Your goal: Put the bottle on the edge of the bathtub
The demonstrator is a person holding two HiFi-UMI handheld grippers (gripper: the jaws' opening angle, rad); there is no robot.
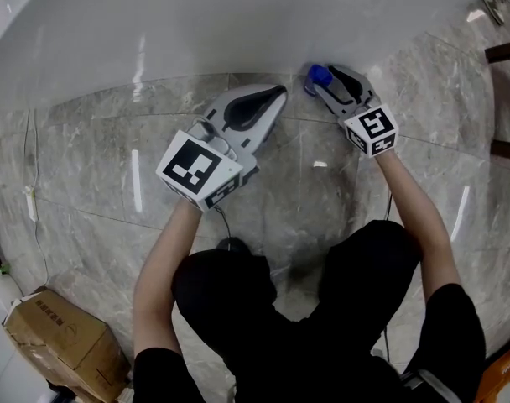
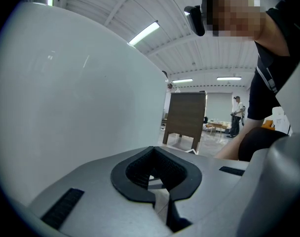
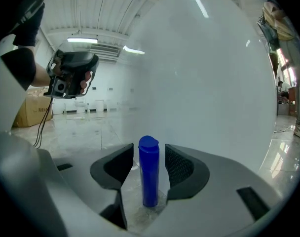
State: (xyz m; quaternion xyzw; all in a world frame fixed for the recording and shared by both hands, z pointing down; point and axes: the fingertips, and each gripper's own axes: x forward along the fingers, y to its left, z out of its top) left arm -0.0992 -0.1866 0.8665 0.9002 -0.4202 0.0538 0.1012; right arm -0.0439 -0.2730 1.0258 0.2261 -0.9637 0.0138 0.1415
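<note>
Down at the foot of the bathtub (image 1: 238, 23), the right gripper (image 3: 149, 157) straddles the upright blue bottle (image 3: 149, 181), jaws apart (poised to clamp); the left gripper (image 2: 153, 153) waits closed, empty.

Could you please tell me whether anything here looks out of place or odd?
The blue bottle stands upright on the floor beside the bathtub wall, not up on its edge, between the right gripper's open jaws. Nothing looks spilled, tipped or damaged.

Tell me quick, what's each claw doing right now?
Left claw: closed, empty.
Right claw: open, jaws either side of the upright blue bottle, not touching it.
</note>
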